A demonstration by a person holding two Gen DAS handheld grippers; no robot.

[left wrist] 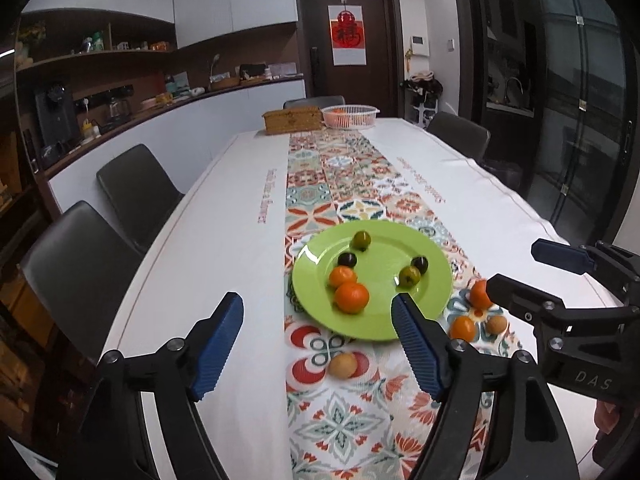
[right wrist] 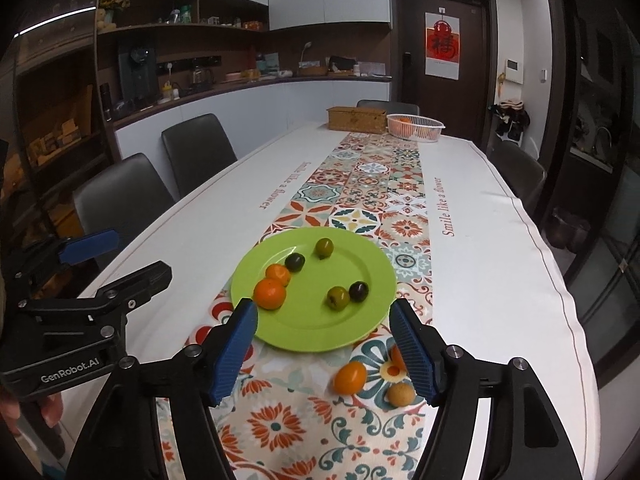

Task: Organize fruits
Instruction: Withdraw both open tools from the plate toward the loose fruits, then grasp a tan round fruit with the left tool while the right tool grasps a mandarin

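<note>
Fruit is sitting partly on the green plate (left wrist: 424,292), partly loose on the patterned runner (left wrist: 344,420) of the bench (left wrist: 224,240). Plate is carrying six pieces: two oranges (left wrist: 351,297) touching each other at its near left, two dark plums (left wrist: 347,259), two green plums (left wrist: 361,240). One green (left wrist: 409,276) and one dark (left wrist: 420,264) are sitting together at the plate's right, the other pair is lying apart toward the far left.

Loose pieces are lying near the plate's near-right edge: an orange (right wrist: 350,377), a second orange (right wrist: 397,356) partly hidden behind the right tool's finger, and a tan round fruit (right wrist: 400,394) just beside them. Another tan fruit (left wrist: 342,365) is resting off the near edge of the plate, in the left wrist view.

Left tool (left wrist: 318,346) is hovering above the bench with jaws spread wide, gripping nothing. Right tool (right wrist: 323,350) is also hanging with jaws wide apart, nothing between them, the loose fruit lying below and just inside its right finger.

Far end of the bench is holding a white basket (right wrist: 416,125) with orange fruit inside, next to a woven box (right wrist: 356,119).
</note>
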